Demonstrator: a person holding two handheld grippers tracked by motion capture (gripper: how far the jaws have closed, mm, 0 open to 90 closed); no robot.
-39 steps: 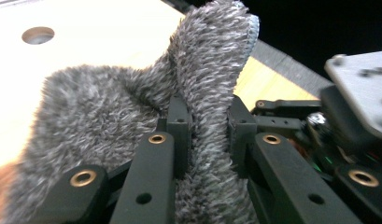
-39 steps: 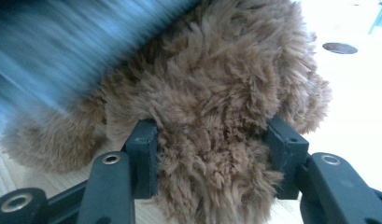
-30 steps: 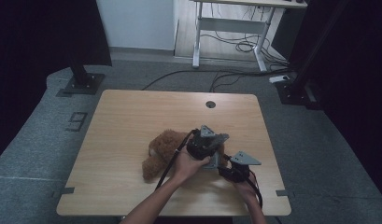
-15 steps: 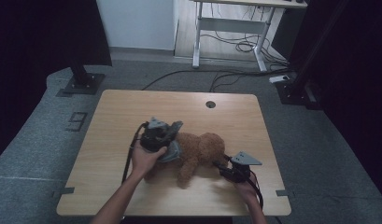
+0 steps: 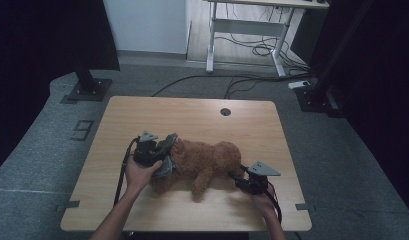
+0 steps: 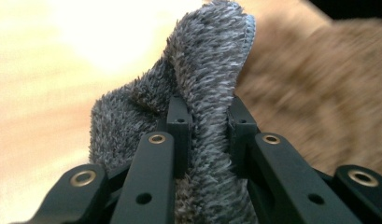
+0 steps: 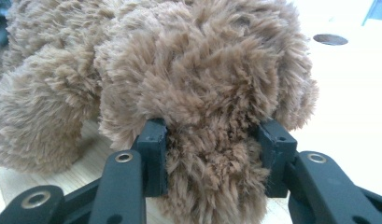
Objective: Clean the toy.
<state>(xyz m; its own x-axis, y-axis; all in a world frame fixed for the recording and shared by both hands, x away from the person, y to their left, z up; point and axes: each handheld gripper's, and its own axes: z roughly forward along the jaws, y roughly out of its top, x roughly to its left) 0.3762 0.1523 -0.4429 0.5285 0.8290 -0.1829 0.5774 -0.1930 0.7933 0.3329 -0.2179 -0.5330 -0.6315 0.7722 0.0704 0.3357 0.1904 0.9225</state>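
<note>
A brown plush dog [image 5: 204, 160] lies on its side on the wooden table [image 5: 192, 115]. My left gripper [image 5: 167, 155] is at the toy's left end, shut on a grey fuzzy cloth [image 5: 164, 169] that rests against the fur. In the left gripper view the cloth [image 6: 212, 70] is pinched between the pads of my left gripper [image 6: 208, 116], with the brown fur [image 6: 310, 102] behind it. My right gripper [image 5: 238, 176] is at the toy's right end. In the right gripper view, my right gripper [image 7: 212, 140] is shut on a tuft of the plush dog [image 7: 188, 70].
A round cable hole [image 5: 225, 111] sits near the table's far edge. Beyond the table stand a white desk frame [image 5: 247, 30], loose cables [image 5: 252, 80] on the grey floor, and black stand bases [image 5: 87, 90] at the left and the right.
My left hand has carried the grey cloth leftwards across the plush dog, from near the right gripper to the toy's left end. The right gripper has stayed put on the toy.
</note>
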